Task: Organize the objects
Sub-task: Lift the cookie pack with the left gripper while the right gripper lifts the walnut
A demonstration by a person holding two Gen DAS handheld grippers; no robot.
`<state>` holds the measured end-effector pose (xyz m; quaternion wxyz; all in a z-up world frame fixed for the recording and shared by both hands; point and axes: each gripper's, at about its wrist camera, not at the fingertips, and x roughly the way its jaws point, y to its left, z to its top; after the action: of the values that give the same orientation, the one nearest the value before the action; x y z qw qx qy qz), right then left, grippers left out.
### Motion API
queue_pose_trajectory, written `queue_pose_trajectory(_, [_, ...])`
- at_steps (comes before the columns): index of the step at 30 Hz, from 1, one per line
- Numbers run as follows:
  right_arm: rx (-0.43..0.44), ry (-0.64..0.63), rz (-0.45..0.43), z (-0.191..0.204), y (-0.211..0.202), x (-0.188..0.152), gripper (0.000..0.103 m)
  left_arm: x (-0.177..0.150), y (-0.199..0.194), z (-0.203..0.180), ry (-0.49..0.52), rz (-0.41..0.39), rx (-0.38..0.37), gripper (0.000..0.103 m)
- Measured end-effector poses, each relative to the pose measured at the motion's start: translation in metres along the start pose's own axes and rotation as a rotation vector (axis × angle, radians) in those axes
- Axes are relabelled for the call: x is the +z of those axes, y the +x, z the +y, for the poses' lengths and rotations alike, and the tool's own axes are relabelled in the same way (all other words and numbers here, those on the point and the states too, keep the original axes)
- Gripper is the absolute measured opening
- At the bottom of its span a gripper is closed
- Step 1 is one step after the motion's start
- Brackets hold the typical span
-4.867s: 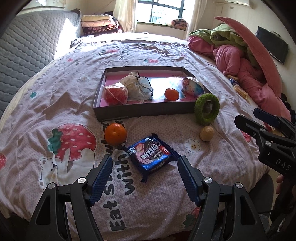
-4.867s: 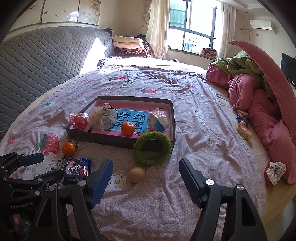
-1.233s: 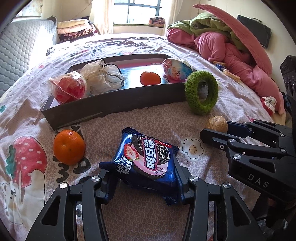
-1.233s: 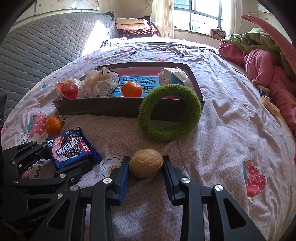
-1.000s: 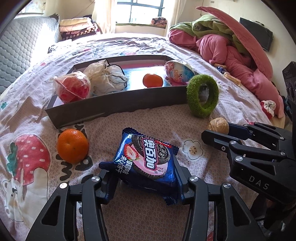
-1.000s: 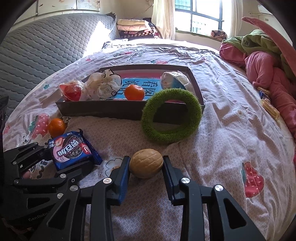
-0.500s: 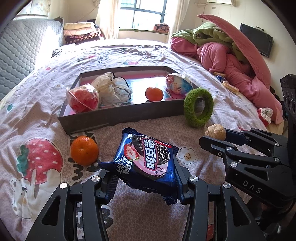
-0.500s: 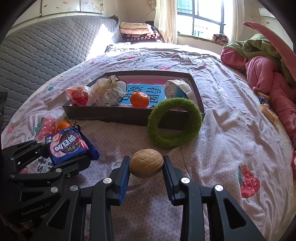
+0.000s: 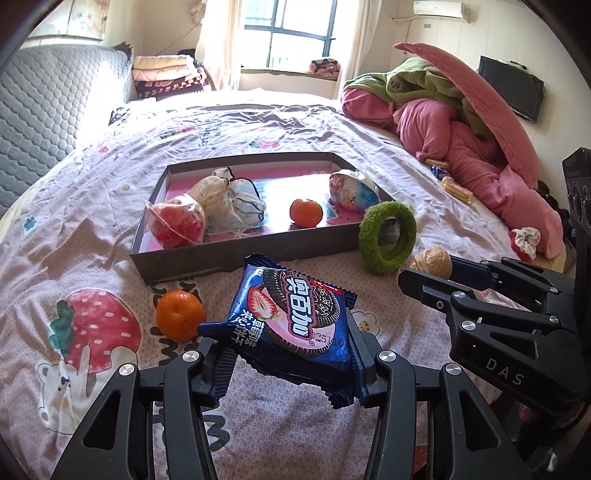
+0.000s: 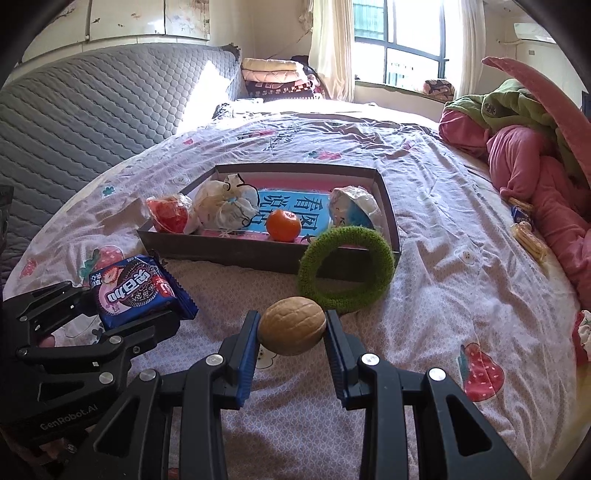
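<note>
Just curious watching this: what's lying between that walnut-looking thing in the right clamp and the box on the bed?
The green fuzzy ring, propped against the box wall, beyond the walnut, shown in the right wrist view.

left gripper [image 9: 286, 363]: closed on cookie pack [image 9: 291, 319], lifted off bed | right gripper [image 10: 290, 334]: closed on walnut [image 10: 291, 325], raised

A pile of pink and green bedding [image 9: 476, 122] lies at the right side of the bed. Folded blankets [image 10: 275, 75] are stacked near the window [image 9: 291, 22]. A grey quilted headboard [image 10: 92, 107] stands at the left. A dark screen [image 9: 511, 92] hangs on the right wall.
</note>
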<state>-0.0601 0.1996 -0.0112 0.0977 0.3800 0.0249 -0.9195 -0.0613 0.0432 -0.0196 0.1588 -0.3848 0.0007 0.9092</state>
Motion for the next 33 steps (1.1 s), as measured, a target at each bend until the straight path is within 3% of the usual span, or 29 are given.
queue_pose_trajectory(20, [0.000,-0.003,-0.094,0.003,-0.032,0.022,0.035,0.027,-0.041,-0.006,-0.002,-0.102,0.040,0.052])
queue_pose_trajectory(33, [0.004,-0.039,-0.135,0.012,-0.039,0.041,0.035,0.046,-0.046,0.002,-0.027,-0.137,0.059,0.052])
